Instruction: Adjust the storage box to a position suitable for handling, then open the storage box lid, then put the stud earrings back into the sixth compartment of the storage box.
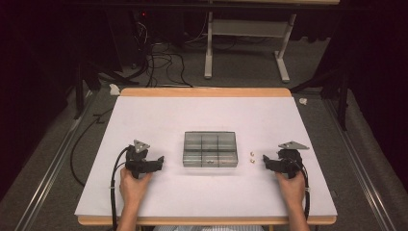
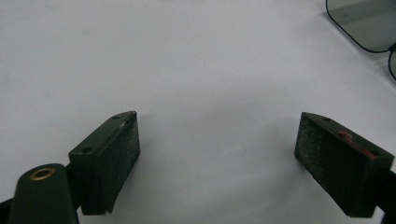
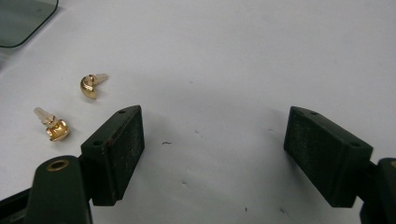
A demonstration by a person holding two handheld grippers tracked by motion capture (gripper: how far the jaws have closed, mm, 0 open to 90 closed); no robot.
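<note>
1. Two small gold-coloured metal earrings with pale posts, one (image 3: 92, 84) lying farther off and one (image 3: 53, 127) nearer, resting on the white table cover (image 1: 159, 120) just right of the clear plastic compartment box (image 1: 210, 149) and just left of the right gripper (image 1: 269, 162); seen in the high view as two tiny specks (image 1: 251, 157).
2. Right gripper (image 3: 212, 154) spread wide and empty, low over the cover, both earrings lying outside its left jaw rather than between the pads.
3. Left gripper (image 2: 217, 154) likewise wide apart and empty, resting left of the box (image 2: 362, 23), well apart from the earrings.
4. Likely trouble: tiny, rounded, shiny pieces apt to skid or flick away if nudged by the side of a jaw; closing off-centre likely to pinch the thin post and spin the piece out; broad pads apt to hide the earring at the last instant.
5. A further risk: both earrings lying near each other, so reaching for one could knock the other.
6. Box wall close on the left of the earrings, a possible stop for a sliding piece but also a snag for the jaw.
7. Open cover on the near, far and right sides; table edges well apart from the work.
</note>
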